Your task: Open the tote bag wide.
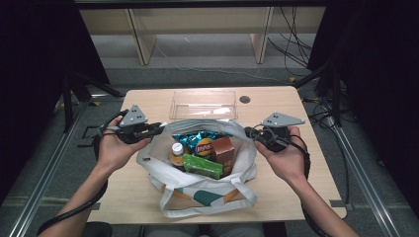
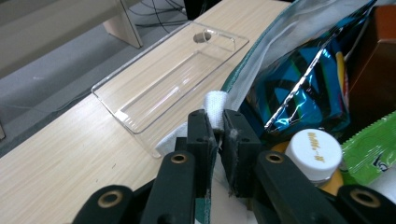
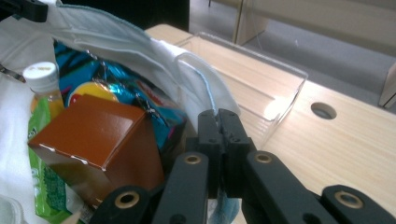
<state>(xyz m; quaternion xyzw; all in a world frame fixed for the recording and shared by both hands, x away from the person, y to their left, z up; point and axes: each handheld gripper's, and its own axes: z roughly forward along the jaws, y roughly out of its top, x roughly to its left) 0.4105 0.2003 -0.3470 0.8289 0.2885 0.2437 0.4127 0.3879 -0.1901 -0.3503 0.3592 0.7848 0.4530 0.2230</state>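
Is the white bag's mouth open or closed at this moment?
Open. The bag has its rim pulled apart by the left hand-held gripper and right hand-held gripper, showing the snacks inside.

One white bag point(image 1: 197, 190) (holding five snacks), one clear tray point(image 1: 203, 104), two grippers

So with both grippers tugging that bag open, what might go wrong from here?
The left gripper and right gripper each pinch only a thin edge of the white bag, so the cloth could slip free and the mouth fall shut. Pulling wider might tip the bottle or brown box packed inside. The clear tray sits close behind, so the bag could nudge it.
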